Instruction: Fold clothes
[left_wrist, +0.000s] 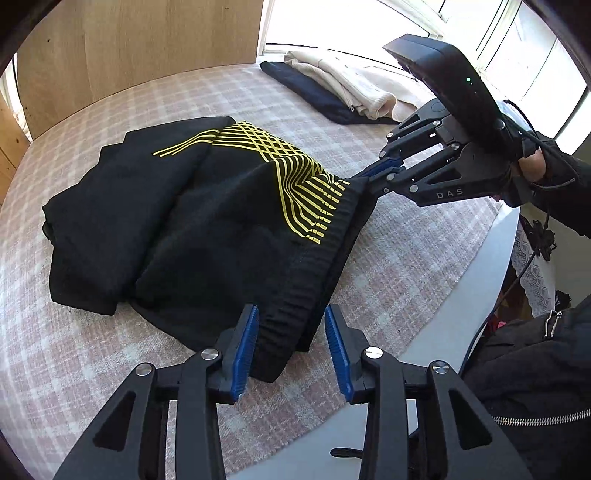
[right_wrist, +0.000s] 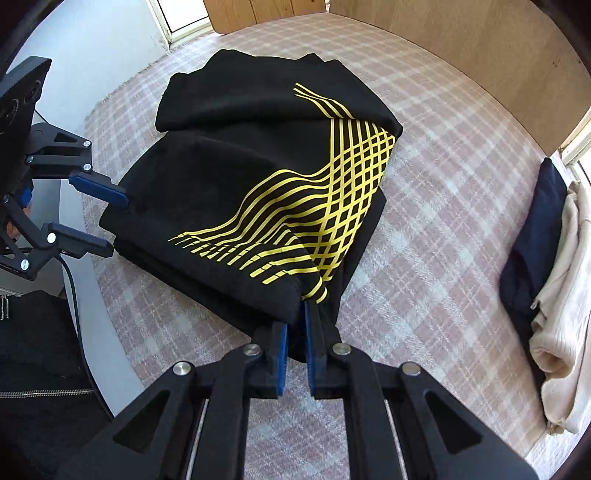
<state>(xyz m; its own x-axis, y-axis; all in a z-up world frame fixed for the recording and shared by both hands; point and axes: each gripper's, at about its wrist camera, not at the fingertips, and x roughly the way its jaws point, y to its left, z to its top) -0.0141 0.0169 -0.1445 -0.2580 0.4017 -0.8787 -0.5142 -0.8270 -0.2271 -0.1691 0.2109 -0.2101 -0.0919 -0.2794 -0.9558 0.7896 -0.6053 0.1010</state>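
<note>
A black sweater (left_wrist: 177, 221) with a yellow line print lies partly folded on the pink checked cloth (left_wrist: 74, 350); it also shows in the right wrist view (right_wrist: 229, 177). My left gripper (left_wrist: 291, 343) is open, its blue pads either side of the ribbed hem's near corner without pinching it. It shows at the left of the right wrist view (right_wrist: 116, 225). My right gripper (right_wrist: 295, 332) is shut on the hem's other corner and lifts that edge slightly. It shows in the left wrist view (left_wrist: 364, 179).
A folded dark blue garment (left_wrist: 317, 96) and a cream one (left_wrist: 354, 85) lie at the cloth's far side, by the window. They also show at right in the right wrist view (right_wrist: 532, 236) (right_wrist: 561, 302). A wooden panel (left_wrist: 129, 48) stands behind. The table edge (left_wrist: 461, 314) is near me.
</note>
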